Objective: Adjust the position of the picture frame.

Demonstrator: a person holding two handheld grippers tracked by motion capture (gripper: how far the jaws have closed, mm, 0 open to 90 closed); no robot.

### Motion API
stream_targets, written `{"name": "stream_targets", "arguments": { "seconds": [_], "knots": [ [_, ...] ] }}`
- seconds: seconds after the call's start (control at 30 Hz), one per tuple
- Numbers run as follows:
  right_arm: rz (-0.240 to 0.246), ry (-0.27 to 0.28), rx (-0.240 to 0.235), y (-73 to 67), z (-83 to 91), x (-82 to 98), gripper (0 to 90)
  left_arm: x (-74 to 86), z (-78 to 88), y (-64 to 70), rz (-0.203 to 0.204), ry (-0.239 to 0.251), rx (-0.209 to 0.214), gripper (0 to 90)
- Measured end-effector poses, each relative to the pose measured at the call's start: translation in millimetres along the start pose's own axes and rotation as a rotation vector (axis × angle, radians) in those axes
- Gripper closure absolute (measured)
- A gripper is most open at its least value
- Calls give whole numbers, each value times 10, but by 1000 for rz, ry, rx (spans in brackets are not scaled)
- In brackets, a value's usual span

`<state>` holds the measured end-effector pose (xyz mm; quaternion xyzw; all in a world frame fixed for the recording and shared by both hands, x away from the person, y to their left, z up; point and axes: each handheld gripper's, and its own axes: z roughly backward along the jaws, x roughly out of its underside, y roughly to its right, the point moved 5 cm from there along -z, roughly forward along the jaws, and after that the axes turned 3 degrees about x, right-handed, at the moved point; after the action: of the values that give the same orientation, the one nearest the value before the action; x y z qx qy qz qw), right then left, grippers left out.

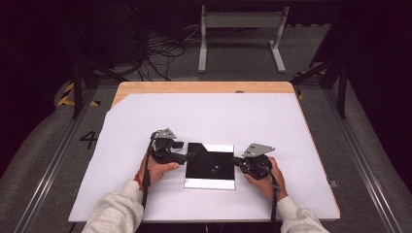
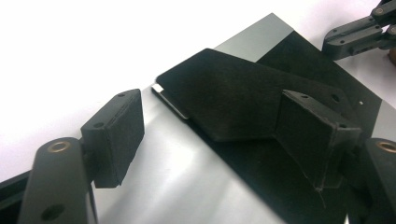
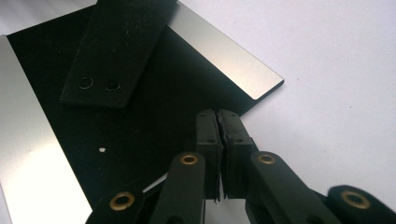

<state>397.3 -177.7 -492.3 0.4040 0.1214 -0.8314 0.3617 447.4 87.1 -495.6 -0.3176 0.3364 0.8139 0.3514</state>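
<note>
A flat black panel (image 1: pixel 210 165) with pale reflective strips along its near and far edges is seen lying on a white sheet (image 1: pixel 204 121) that covers a wooden table (image 1: pixel 204 87), in the near middle of the sheet. It is flanked by two hand-held grippers. The left gripper (image 1: pixel 187 156) is held at the panel's left edge, and in the left gripper view its jaws are shown spread wide apart (image 2: pixel 224 140), with a black strap or flap (image 2: pixel 233 98) lying on the panel between and beyond them. The right gripper (image 1: pixel 236 160) is held at the panel's right edge; in the right gripper view its jaws are pressed together (image 3: pixel 218 140) over the panel's dark surface, and whether anything is pinched between them cannot be told. A black strip with two holes (image 3: pixel 116 51) is shown lying across the panel further off. Grey sleeves (image 1: pixel 116 211) are seen entering from below.
</note>
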Motion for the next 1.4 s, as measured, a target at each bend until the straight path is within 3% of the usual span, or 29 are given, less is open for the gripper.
{"name": "stream_targets", "arguments": {
  "seconds": [0.07, 0.13, 0.23, 0.5, 0.57, 0.63, 0.67, 0.83, 0.87, 0.9, 0.97, 1.07, 1.23, 1.3, 1.4],
  "knots": [
    [-1, 0, -2, 3, 0, 0, 881, 5, -8, -2, 8, -4, 11, 241],
    [-1, 0, -3, 2, -1, 0, 884, 1, -44, 34, -18, -32, 44, 214],
    [-3, 0, -5, 3, -1, 0, 885, -3, -77, 53, -26, -45, 38, 190],
    [-6, 1, -10, 7, -2, 1, 886, -32, -126, 76, 8, -44, 90, 154],
    [-5, 1, -10, 7, -2, 2, 886, -39, -128, 74, 41, -35, 103, 130],
    [-5, 1, -10, 7, -2, 2, 886, -40, -123, 65, 54, -31, 97, 145],
    [-4, 0, -6, 4, -1, 1, 886, -42, -108, 46, 89, -22, 98, 186],
    [0, 0, -6, 1, 2, 2, 884, -32, -71, 27, 75, -45, 66, 313],
    [0, -1, -8, 1, 3, 3, 884, -32, -62, 17, 49, -58, 43, 313],
    [1, -1, -8, 1, 2, 3, 884, -33, -54, 15, 25, -68, 27, 413],
    [-1, 0, -9, 2, 3, 3, 884, -32, -35, 2, 13, -69, 26, 458],
    [4, -1, -10, -2, 5, 4, 887, -71, 77, -17, -78, -71, -19, 631],
    [5, -4, -13, -6, 3, 2, 900, -46, 107, -53, -109, -87, -38, 785],
    [5, -5, -16, -7, 2, 2, 900, -10, 68, -62, -161, -141, -76, 855],
    [3, -7, -12, -7, -2, 1, 900, 5, 27, -32, -190, -156, -79, 892]
  ]
}}
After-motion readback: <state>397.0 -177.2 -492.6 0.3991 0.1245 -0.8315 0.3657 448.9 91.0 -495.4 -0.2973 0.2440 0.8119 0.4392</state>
